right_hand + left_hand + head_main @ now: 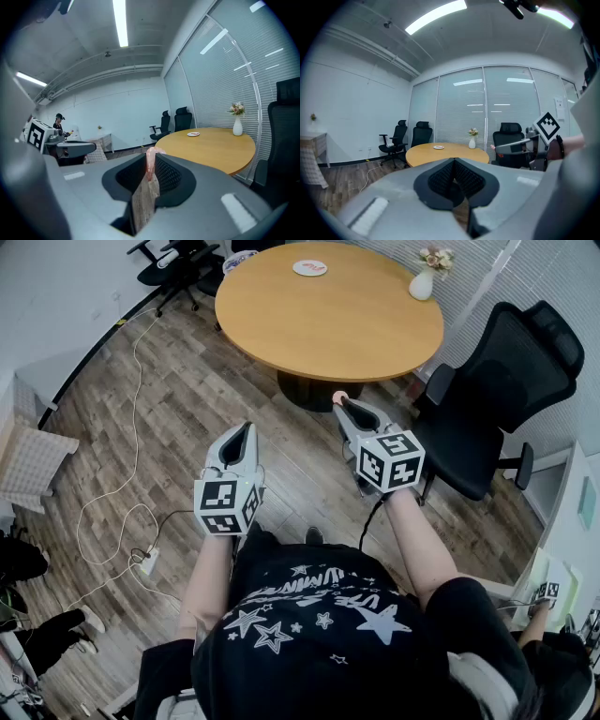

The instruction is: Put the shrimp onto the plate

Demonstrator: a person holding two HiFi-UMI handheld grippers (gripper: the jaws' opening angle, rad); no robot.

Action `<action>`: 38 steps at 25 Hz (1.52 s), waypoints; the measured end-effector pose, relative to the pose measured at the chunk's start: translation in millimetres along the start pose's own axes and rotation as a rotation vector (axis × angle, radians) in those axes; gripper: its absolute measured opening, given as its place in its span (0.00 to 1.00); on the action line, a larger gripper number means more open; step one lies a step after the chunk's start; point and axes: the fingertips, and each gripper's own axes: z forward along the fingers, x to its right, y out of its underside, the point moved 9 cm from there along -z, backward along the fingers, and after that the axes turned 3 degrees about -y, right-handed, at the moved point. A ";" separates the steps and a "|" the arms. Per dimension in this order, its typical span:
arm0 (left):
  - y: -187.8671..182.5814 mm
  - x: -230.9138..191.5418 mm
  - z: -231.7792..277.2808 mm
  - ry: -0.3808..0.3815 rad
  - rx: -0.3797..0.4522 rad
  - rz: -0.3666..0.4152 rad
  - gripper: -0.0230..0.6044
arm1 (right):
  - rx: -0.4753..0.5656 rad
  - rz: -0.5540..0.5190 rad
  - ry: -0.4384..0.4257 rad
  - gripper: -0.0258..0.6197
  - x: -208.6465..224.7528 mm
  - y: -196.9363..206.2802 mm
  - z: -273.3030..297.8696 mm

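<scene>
My right gripper (341,401) is shut on a pink shrimp (151,161), whose tip (339,397) shows between the jaws in the head view. It hangs over the floor just short of the round wooden table (328,306). A white plate (309,268) lies on the table's far side; in the right gripper view the plate (193,134) is small and far off. My left gripper (238,442) is shut with nothing in it, level with the right one and to its left. From the left gripper view I see the plate (438,147) and the right gripper (499,148).
A white vase with flowers (424,277) stands at the table's right rim. A black office chair (497,399) is close on the right, two more chairs (178,263) behind the table. A white cable (122,474) and power strip (148,563) lie on the wooden floor at left.
</scene>
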 end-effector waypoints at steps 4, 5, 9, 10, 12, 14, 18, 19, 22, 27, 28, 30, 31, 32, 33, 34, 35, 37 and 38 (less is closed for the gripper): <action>-0.2 -2.9 -1.0 0.002 0.023 -0.014 0.04 | 0.001 0.009 0.014 0.14 3.8 1.3 -0.9; -0.1 -3.2 -0.7 0.002 0.025 -0.015 0.04 | 0.001 0.010 0.016 0.14 4.6 1.8 -1.1; 0.2 -0.7 1.8 0.003 0.022 -0.020 0.04 | -0.003 0.015 0.018 0.14 8.9 4.7 -2.9; 0.1 0.6 2.2 0.006 0.023 -0.020 0.04 | -0.004 0.016 0.018 0.14 9.9 5.2 -3.7; -0.1 2.7 2.4 0.011 0.024 -0.018 0.04 | -0.006 0.018 0.018 0.14 11.4 5.8 -5.0; 0.1 3.8 3.1 0.014 0.020 -0.017 0.04 | -0.005 0.021 0.018 0.14 12.7 5.8 -5.6; -0.1 7.5 5.2 0.009 0.016 -0.014 0.04 | 0.006 0.035 0.027 0.14 19.7 7.8 -8.8; -0.2 8.2 5.2 0.005 0.016 -0.010 0.04 | 0.009 0.039 0.028 0.14 21.8 8.8 -9.4; 1.1 6.8 2.9 -0.019 0.011 -0.008 0.04 | 0.008 0.054 0.012 0.14 24.4 13.3 -8.4; 4.3 0.0 0.4 -0.063 0.012 -0.013 0.04 | -0.007 0.071 -0.011 0.14 30.5 19.2 0.7; 5.7 -2.8 1.4 -0.065 0.010 -0.016 0.04 | -0.010 0.075 -0.010 0.14 31.8 19.7 4.3; 7.6 -11.7 5.0 -0.071 0.005 -0.026 0.04 | -0.016 0.079 -0.008 0.14 32.8 19.3 13.6; 7.9 -17.6 7.8 -0.074 0.003 -0.034 0.04 | -0.018 0.081 -0.006 0.14 32.7 18.4 18.7; 7.9 -23.6 11.5 -0.075 0.001 -0.045 0.04 | -0.022 0.084 -0.001 0.14 32.7 17.3 23.4; 7.9 -29.2 16.2 -0.074 -0.002 -0.055 0.04 | -0.027 0.087 0.005 0.14 33.0 16.2 27.6; 8.0 -34.4 21.7 -0.070 -0.005 -0.062 0.04 | -0.032 0.091 0.011 0.14 34.1 15.3 31.7; 8.0 -39.3 28.1 -0.065 -0.009 -0.067 0.04 | -0.036 0.095 0.018 0.14 35.9 14.5 36.2; 7.6 -48.5 42.2 -0.052 -0.015 -0.069 0.04 | -0.044 0.103 0.032 0.14 41.2 13.4 45.8; 7.1 -53.0 49.7 -0.044 -0.018 -0.068 0.04 | -0.046 0.108 0.040 0.14 44.4 13.2 50.7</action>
